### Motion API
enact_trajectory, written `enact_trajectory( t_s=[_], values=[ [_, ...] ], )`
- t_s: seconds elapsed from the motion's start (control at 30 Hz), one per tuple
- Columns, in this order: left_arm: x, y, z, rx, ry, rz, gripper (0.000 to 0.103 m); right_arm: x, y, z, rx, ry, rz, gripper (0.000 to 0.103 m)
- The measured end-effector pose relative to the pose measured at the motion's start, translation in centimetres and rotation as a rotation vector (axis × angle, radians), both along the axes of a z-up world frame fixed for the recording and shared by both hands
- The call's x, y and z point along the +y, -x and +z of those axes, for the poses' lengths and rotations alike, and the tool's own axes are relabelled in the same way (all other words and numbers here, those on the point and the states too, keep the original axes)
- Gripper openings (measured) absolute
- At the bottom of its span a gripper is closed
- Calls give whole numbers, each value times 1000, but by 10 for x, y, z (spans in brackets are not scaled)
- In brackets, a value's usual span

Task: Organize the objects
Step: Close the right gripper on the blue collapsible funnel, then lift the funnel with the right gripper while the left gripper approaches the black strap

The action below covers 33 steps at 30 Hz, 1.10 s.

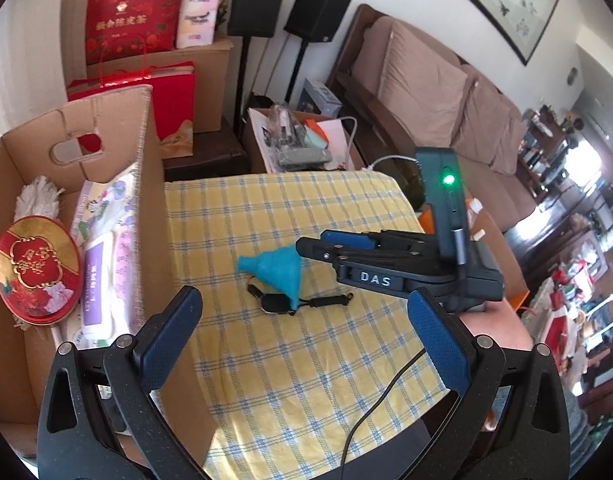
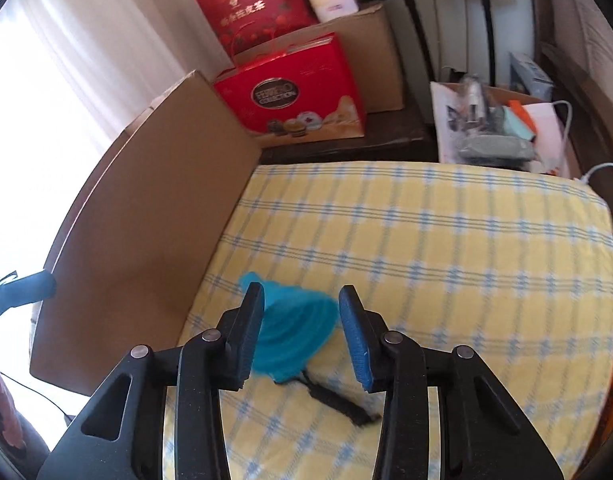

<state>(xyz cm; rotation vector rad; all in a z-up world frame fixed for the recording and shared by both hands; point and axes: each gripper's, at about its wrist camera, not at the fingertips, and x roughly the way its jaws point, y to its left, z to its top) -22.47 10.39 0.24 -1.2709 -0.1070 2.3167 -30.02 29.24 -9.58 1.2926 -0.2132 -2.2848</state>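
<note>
Right tongs [image 2: 300, 336] sit lowest and closest to the lens, jaws parted to a moderate gap, straddling the wide end of the blue funnel [image 2: 284, 328] but, as far as the wrist view shows, not yet pressing on it. Contact on the left pad cannot be ruled out; the frame is blurred there.

Funnel lies on its side on the yellow checked worktop [image 1: 306, 360], just beside the open cardboard box [image 1: 146, 184]. From the left wrist view the funnel [image 1: 274, 270] has its narrow tip pointing toward the box and its wide rim toward the right tongs [image 1: 306, 248], which come in along that long axis from the rim side. A black strap with a small fob [image 1: 276, 302] lies partly under the funnel.

Left tongs [image 1: 306, 336] wide open, holding nothing, hanging near the worktop edge, well back from the funnel. Right is clearly the nearer.

Judgement: closing across the rim is the next call; soft collapsible rim may fold. Box, holding a red tin [image 1: 36, 270] and packets, is the likely destination.
</note>
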Motion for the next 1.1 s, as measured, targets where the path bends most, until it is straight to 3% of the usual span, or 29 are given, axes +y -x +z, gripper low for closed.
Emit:
enact_trajectory(
  t_s=[0.1,0.13,0.2,0.37,0.77,0.8,0.87,1.1],
  values=[
    [5,-1,-3,-21,-25,-11,103,8,-4,-2,-35,-24,0,43],
    [5,-1,-3,-27,-33,-8,103,10,-4,-2,-45,-23,-3,49],
    [4,-1,-2,-29,-40,-1,103,13,-6,-2,-46,-7,-11,84],
    [-1,3,-1,-32,-32,17,103,5,-2,-2,11,-15,-3,89],
    [-4,11,-8,-44,-29,27,103,-33,22,-38,-53,-27,77,89],
    [-4,11,-8,-43,-28,28,103,-36,21,-39,-54,-32,81,86],
    [-5,12,-9,-43,-28,31,103,-41,19,-39,-24,-75,88,64],
    [-1,8,-11,-37,-4,27,103,-29,7,-26,6,-91,55,61]
  ],
)
